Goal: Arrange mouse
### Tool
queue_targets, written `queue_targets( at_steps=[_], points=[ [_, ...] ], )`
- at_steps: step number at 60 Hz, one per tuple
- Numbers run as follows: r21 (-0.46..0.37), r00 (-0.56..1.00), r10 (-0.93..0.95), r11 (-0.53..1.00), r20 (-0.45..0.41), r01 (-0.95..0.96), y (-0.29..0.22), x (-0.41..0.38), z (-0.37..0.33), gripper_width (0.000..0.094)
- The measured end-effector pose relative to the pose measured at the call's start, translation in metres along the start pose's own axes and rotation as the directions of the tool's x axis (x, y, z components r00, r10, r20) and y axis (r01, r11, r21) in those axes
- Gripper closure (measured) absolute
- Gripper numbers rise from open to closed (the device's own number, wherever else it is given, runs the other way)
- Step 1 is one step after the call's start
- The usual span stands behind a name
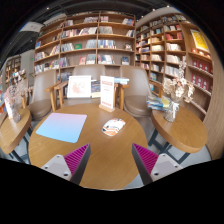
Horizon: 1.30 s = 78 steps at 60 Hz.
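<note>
Mouse (113, 127), pale and rounded, lies on the round wooden desk (100, 160), beyond the fingers (109, 160) and just right of a flat, light-blue rectangular mat (61, 127). Fingers stand wide apart with ribbed magenta pads (76, 156), holding nothing. At the far edge a white card (107, 93) stands upright before two wooden chairs (78, 92). Behind, wooden bookshelves (95, 40) packed with books curve along the wall.

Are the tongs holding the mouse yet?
No, the tongs are open and empty, while the mouse lies on the round wooden table just ahead of them, right of the mouse pad.
</note>
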<state>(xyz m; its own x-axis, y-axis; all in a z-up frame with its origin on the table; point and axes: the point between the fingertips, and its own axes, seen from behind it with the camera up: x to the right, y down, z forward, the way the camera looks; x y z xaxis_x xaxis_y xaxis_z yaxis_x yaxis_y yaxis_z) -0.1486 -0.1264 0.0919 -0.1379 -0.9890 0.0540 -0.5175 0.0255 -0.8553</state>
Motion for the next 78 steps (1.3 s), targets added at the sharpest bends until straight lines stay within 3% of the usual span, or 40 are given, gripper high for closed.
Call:
queue_targets(
  at_steps=[7,51,78],
  points=[
    [0.024,1.0,0.015,1.0,0.013,-0.015,-0.002,-0.003,0.02,0.0081],
    [-0.1,1.0,0.003,0.995,0.002,-0.003,0.008,-0.008,0.161,0.0086],
    [-0.125,1.0,0.019,0.992,0.021,-0.016,-0.013,-0.011,0.224,0.0073]
  ],
)
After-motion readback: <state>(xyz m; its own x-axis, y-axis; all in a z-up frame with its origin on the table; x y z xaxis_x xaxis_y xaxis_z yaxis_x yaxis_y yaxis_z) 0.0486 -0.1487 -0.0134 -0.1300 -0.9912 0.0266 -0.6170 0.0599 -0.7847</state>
